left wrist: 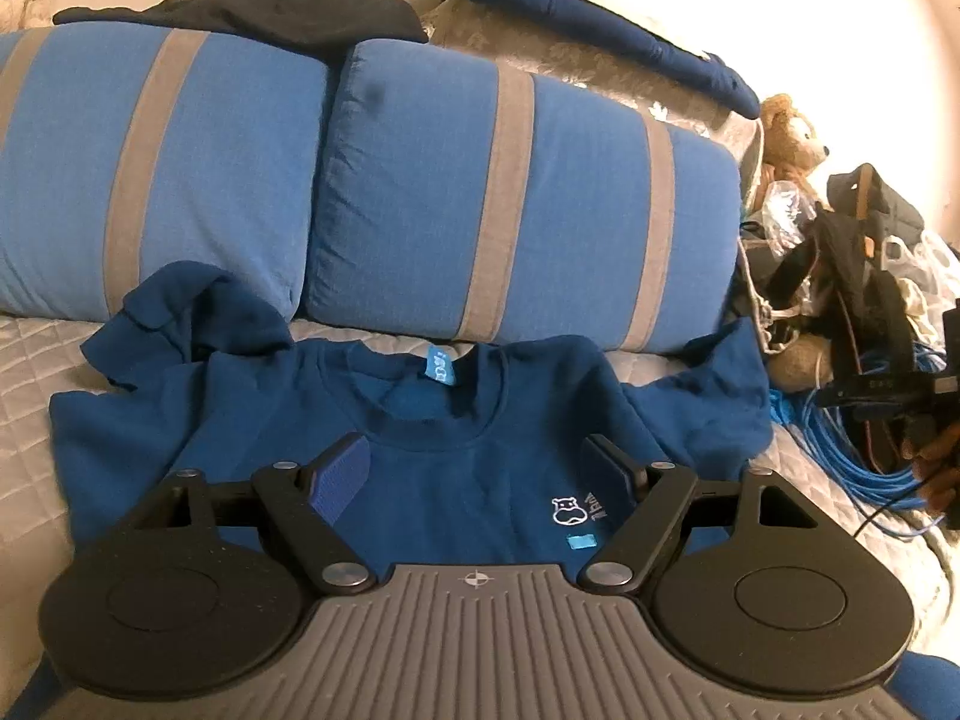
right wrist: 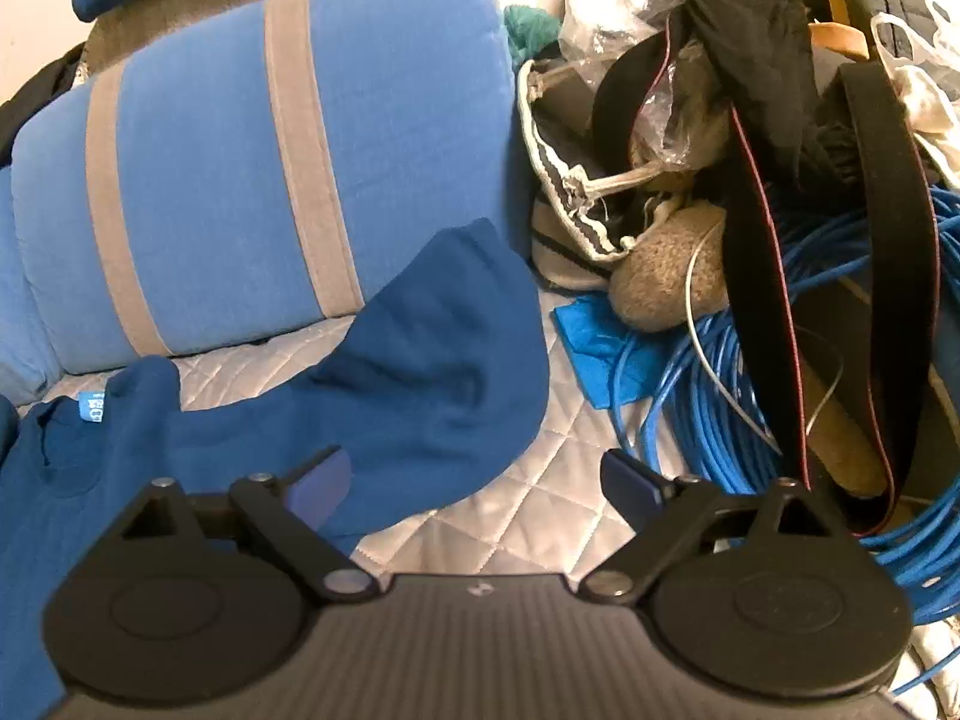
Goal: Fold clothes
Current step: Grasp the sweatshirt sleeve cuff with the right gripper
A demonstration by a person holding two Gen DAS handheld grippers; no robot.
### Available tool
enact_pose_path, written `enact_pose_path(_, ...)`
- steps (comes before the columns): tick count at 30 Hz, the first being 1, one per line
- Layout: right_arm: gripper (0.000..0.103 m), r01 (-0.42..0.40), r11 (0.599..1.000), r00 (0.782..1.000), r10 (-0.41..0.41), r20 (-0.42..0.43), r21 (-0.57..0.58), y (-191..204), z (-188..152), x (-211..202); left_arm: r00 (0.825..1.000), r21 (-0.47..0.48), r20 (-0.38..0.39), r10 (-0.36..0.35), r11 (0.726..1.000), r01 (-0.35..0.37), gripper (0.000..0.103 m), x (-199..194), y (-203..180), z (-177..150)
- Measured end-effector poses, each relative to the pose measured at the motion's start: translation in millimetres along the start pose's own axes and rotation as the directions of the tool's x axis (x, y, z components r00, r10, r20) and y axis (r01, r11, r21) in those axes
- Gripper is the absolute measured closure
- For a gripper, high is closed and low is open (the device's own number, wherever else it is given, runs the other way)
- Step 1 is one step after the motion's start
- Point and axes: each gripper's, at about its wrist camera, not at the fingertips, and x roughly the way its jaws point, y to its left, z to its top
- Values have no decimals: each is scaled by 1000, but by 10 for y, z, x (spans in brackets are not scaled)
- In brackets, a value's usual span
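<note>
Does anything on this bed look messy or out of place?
Yes. The dark blue sweatshirt lies front up, but one sleeve is bunched against the blue striped pillow. A tangled coil of blue cable sprawls on the quilted bedspread beside the other sleeve.

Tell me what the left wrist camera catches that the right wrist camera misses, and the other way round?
Only the left wrist view shows the sweatshirt's hippo logo, its crumpled left sleeve and the teddy bear's face. Only the right wrist view shows a striped drawstring bag and a teal scrap. Both show the navy sweatshirt, striped blue cushions, the blue cable coil, and open jaws.
</note>
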Motion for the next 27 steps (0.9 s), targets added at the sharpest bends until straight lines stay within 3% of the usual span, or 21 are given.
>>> enact_pose_path(11, 17, 5, 1000, 999, -3, -53, 27, 46, -12, 293, 1000, -50, -18, 1, 999, -2, 25, 45, 20, -5)
enact_pose_path(27, 24, 6, 972, 995, 19, -101, 236, -80, -75, 903, 999, -41, -32, -18, 999, 16, 25, 79, -17, -13)
